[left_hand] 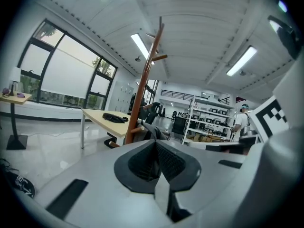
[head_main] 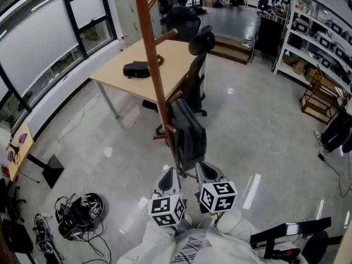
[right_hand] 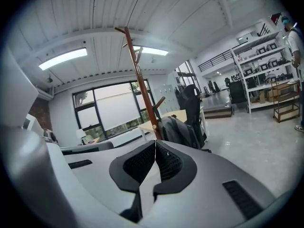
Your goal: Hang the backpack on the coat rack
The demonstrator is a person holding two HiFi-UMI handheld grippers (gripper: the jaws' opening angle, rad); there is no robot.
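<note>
A: What are the two grippers doing, down here by us?

B: Both are held out in front of the person's white sleeves (head_main: 220, 241), side by side. The left gripper (head_main: 169, 175) has its fingers pressed flat together with nothing between them. The right gripper (head_main: 204, 170) is the same, pads meeting and empty.

A: And the bag?

B: The dark grey fabric backpack (head_main: 190, 133) is just beyond their tips, close but not touched. It hangs against the tall reddish-brown wooden coat rack (head_main: 154, 76), on the right of the pole as the person looks down, at the level of the low pegs. Which peg bears the strap I cannot tell.

A: What is on the floor to the left?

B: A black tangle of cables and gear (head_main: 80, 210) lies on the glossy grey floor, well apart from the rack.

A: Behind the rack?

B: A light wooden rectangular table (head_main: 176, 65) with a small black pouch (head_main: 136, 69) lying on it, and a black office chair (head_main: 198, 65) pushed up to its right side. Farther off, white metal shelving (head_main: 308, 32) runs along the right wall.
</note>
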